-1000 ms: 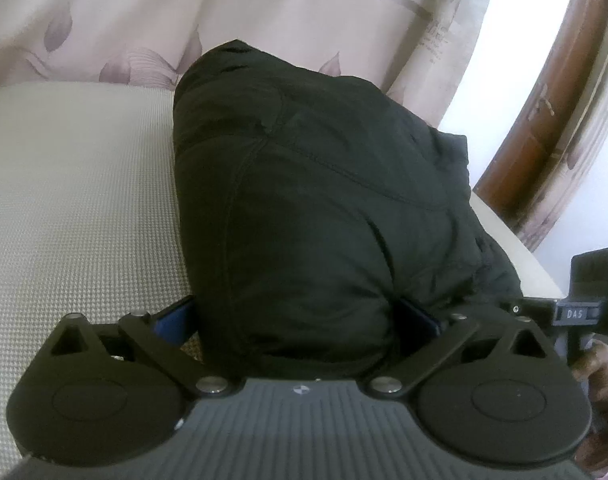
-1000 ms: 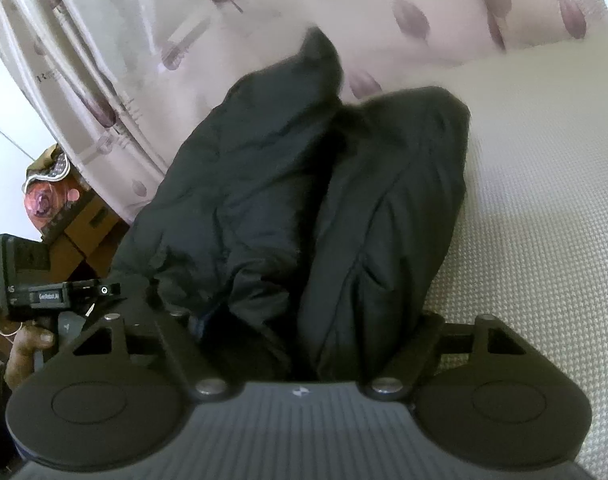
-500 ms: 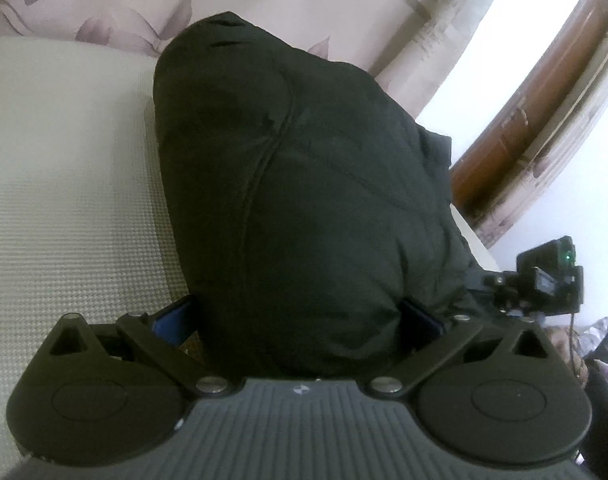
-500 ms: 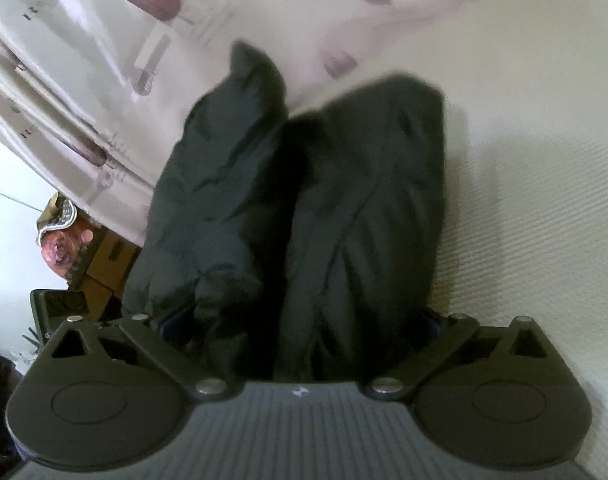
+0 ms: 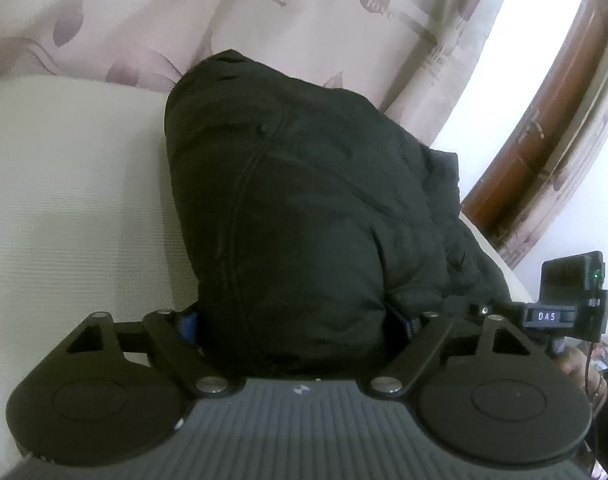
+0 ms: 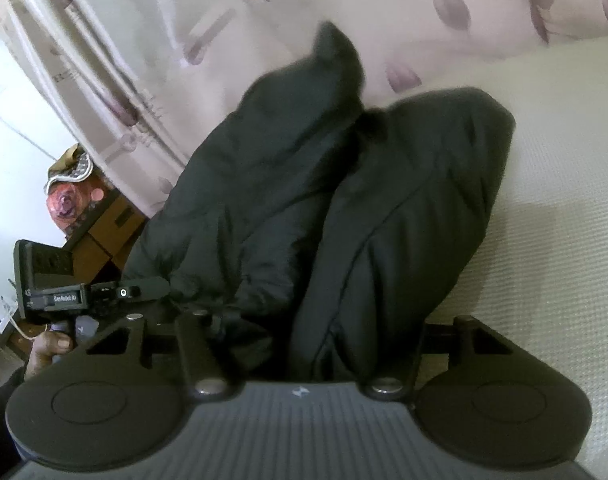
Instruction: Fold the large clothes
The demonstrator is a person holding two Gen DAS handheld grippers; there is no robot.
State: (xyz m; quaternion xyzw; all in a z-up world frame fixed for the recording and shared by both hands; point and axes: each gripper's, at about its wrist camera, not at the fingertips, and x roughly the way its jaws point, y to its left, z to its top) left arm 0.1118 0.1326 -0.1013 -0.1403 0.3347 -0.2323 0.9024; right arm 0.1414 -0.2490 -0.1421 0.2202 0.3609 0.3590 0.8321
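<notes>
1. Your left gripper (image 5: 293,320) has the thick near end of the black padded jacket (image 5: 304,208) between its jaws, and they are closing on it. The blue pads sit at either flank of the bulk; I cannot tell for sure that they already press.
2. Your right gripper (image 6: 316,336) is also closing, with a fold of the same jacket (image 6: 384,220) bunched between its jaws. The fingertips are hidden under the cloth, so I cannot tell whether the hold is firm.
3. The jacket lies on the cream textured mattress (image 5: 63,200), its far end up against the patterned curtain (image 5: 143,20), and it is doubled into two rolls lying side by side.
4. Risk: the padding is puffy and slick. If either gripper closes on the outer layer only, I judge that the inner layers will slide out when you lift, and the fold will open.
5. Risk: the two grippers sit close together at the near end. If you pull them at different rates, the roll is likely to twist.
6. Risk: the far end touches the curtain, and a push forward could drag it along.
7. Count: one jacket, two grippers, one curtain, one mattress. One hand (image 6: 49,350) shows at the left gripper's handle in the right wrist view.
</notes>
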